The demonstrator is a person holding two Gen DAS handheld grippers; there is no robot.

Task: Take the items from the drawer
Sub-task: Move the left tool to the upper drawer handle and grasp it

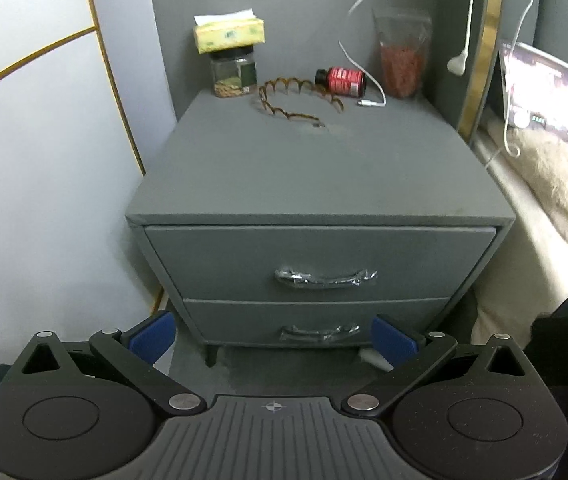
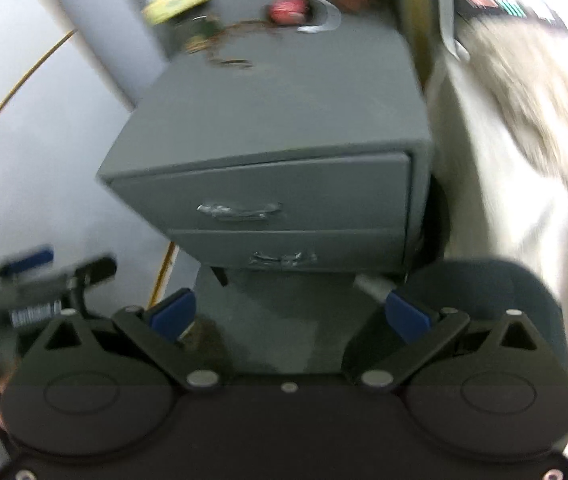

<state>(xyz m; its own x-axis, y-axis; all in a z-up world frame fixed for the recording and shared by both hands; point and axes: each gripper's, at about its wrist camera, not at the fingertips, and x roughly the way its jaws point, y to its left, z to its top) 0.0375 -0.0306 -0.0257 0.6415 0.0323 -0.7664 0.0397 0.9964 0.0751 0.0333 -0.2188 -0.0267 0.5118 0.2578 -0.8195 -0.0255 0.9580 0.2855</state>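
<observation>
Both wrist views, facing nightstand (image 1: pixel 315 176) front

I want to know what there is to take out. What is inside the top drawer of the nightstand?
That cannot be seen: the top drawer is shut, its front covering whatever is inside. Only its plastic-wrapped handle shows. The lower drawer is shut too.

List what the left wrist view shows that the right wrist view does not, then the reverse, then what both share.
Only the left wrist view: the clear pouch of red contents at the back right of the top, and a laptop on the bed.

Only the right wrist view: the left hand-held gripper, blurred, at the left edge.

Both: the grey nightstand, both drawers shut with wrapped handles, the tissue box on a jar, the red bottle, and the viewing gripper's open fingers.
</observation>
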